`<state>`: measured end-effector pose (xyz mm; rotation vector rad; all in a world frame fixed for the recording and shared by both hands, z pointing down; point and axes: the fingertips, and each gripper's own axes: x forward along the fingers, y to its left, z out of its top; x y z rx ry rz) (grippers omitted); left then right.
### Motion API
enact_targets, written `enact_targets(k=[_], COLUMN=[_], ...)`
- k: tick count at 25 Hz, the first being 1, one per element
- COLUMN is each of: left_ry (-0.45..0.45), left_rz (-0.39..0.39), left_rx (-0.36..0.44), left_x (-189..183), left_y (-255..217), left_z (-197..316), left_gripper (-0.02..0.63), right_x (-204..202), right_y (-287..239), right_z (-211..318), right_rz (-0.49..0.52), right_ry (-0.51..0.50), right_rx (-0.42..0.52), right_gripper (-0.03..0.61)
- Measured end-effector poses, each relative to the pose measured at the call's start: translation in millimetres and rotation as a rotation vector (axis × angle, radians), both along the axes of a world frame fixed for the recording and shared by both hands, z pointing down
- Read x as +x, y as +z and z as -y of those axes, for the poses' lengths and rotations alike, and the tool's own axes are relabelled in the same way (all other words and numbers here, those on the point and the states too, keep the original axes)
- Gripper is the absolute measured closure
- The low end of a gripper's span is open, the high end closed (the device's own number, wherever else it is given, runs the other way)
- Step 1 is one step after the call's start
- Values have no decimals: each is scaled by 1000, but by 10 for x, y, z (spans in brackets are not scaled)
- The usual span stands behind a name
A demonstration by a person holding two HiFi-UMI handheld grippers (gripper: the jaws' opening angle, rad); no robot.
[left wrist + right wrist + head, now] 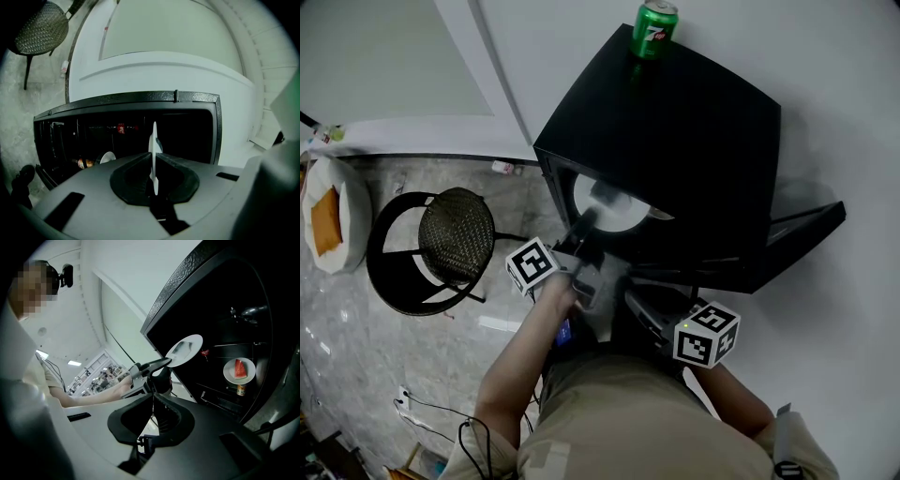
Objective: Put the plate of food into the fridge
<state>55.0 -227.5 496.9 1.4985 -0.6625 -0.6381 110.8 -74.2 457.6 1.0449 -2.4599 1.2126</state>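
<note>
In the head view you see a green can point(655, 28) marked 7UP on top of the black fridge point(675, 131), and your left gripper point(584, 225) holds the white plate point(614, 202) at its open front. The left gripper view shows the jaws closed on the plate's rim, seen edge-on, and inside a red label point(121, 128) too small to read. Only the right gripper view shows a watermelon slice point(239, 367) on a second plate point(250, 372) inside the fridge; your right gripper point(153, 397) is closed on nothing.

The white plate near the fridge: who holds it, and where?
The left tool pinches the plate by its rim. The right tool is shut on nothing.
</note>
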Motion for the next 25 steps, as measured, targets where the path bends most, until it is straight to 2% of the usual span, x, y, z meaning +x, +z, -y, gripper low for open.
enact_targets(k=[5, 9, 13, 19, 25], left_ry=[-17, -12, -12, -18, -10], left_rz=[-23, 3, -8, -1, -40], left_rx=[-13, -9, -12, 6, 44], left_x=[57, 95, 156, 193, 219], left_y=[11, 56, 65, 60, 15], left_z=[85, 134, 168, 250, 355], left_gripper=[598, 598, 597, 595, 571], right_x=[-2, 18, 55, 72, 83], right_y=[12, 28, 48, 59, 79], right_z=[7, 5, 8, -6, -18], right_rz=[-7, -8, -8, -5, 9], right_ry=[-18, -21, -18, -21, -19], right_rx=[0, -9, -12, -17, -33], right_gripper=[555, 555, 555, 555, 555])
